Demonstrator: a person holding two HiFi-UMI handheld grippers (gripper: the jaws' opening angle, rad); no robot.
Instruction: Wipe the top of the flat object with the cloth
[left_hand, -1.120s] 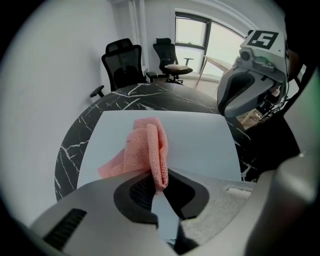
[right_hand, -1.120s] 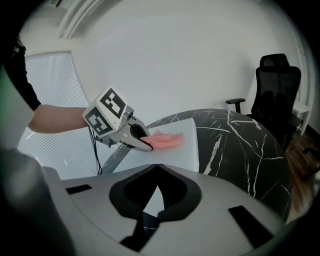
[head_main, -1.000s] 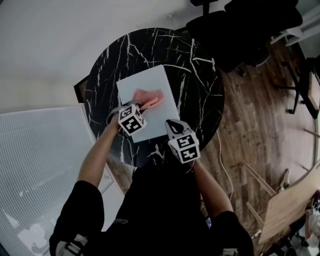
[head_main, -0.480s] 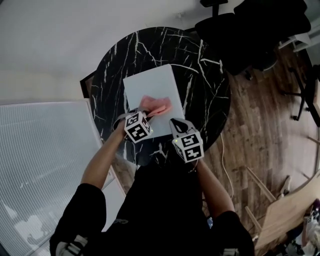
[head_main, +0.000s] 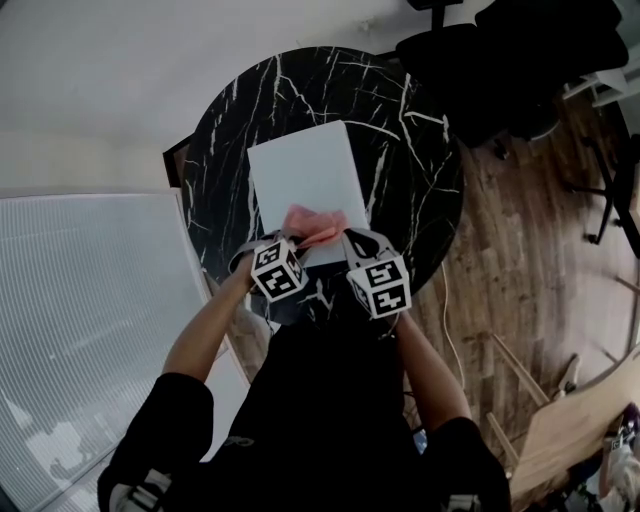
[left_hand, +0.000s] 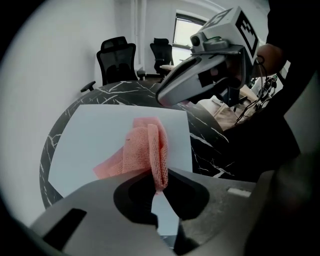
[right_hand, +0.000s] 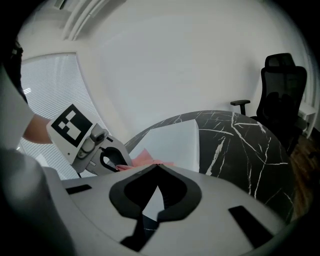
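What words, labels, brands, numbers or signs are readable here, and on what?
None can be read.
The cubes on the left gripper and right gripper bear only black-and-white square patterns, no letters or digits.
The flat white object and pink cloth show no print.

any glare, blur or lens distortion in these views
Head view: evenly lit and sharp, no glare on the pale grey flat board, the round black marble table slightly bowed. Left gripper view: strong fisheye, dark vignetted corners, pink woven cloth crisp. Right gripper view: same fisheye, bright white wall.
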